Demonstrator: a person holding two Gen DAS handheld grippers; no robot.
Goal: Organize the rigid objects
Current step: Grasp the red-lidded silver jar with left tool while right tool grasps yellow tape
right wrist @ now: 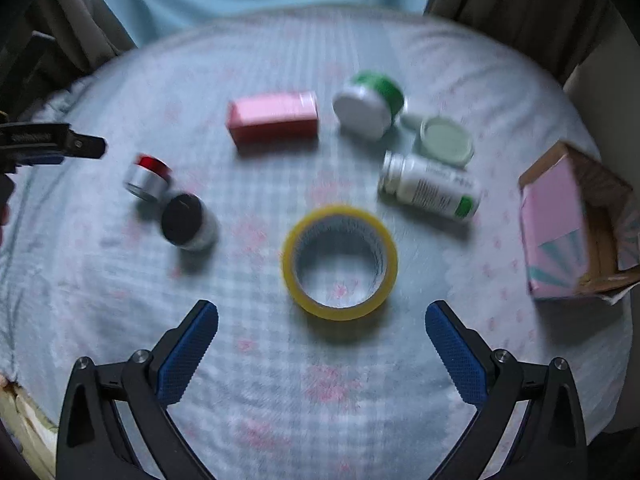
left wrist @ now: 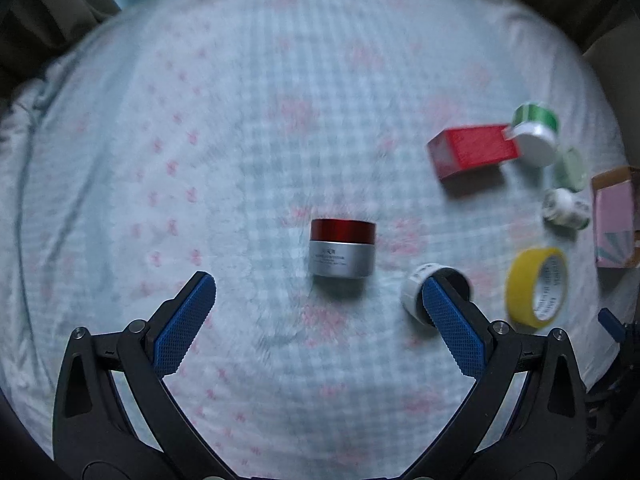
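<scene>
A silver jar with a red lid (left wrist: 343,253) stands on the checked cloth just ahead of my open, empty left gripper (left wrist: 318,288); it also shows in the right wrist view (right wrist: 147,178). A small white jar with a black lid (left wrist: 436,294) lies beside the left gripper's right finger, and shows in the right wrist view too (right wrist: 188,222). A yellow tape roll (right wrist: 340,262) lies flat ahead of my open, empty right gripper (right wrist: 322,316). A red box (right wrist: 274,124), a green-and-white jar (right wrist: 368,104), a pale green lid (right wrist: 446,140) and a white bottle (right wrist: 430,186) lie beyond.
An open pink cardboard box (right wrist: 560,232) stands at the right edge of the bed. The left gripper's body (right wrist: 52,146) shows at the far left of the right wrist view. Curtains hang behind the bed (right wrist: 520,0).
</scene>
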